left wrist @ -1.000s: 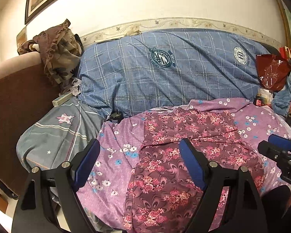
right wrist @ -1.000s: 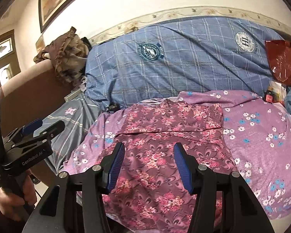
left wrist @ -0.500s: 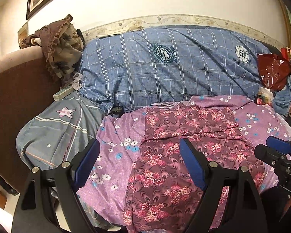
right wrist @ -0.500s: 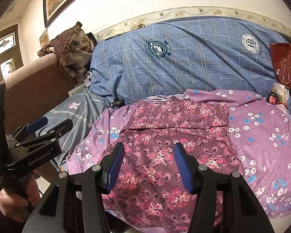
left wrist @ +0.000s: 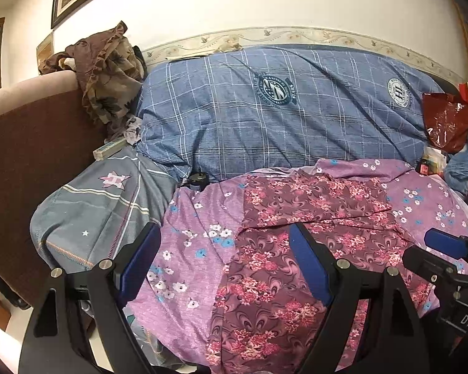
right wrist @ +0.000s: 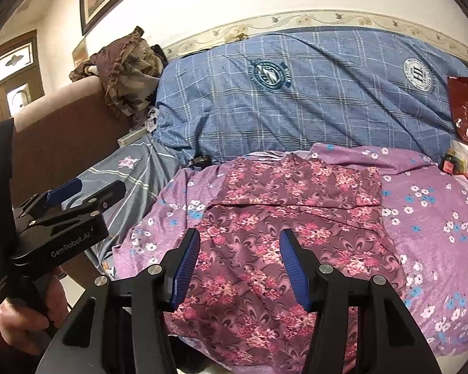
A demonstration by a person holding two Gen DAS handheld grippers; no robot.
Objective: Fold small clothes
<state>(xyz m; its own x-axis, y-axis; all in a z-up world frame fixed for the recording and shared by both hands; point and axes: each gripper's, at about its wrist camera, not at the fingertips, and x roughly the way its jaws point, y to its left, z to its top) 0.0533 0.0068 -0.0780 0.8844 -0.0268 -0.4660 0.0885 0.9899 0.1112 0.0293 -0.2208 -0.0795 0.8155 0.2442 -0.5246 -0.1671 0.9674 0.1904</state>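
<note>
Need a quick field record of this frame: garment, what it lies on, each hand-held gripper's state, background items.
garment: maroon floral garment, spread out, top part folded over
surface: purple floral sheet
left hand-held gripper: open, nothing between the fingers, above the garment's left edge
right hand-held gripper: open, holding nothing, over the garment's near half
behind: blue plaid quilt
left: grey star pillow
far right: red plastic bag
</note>
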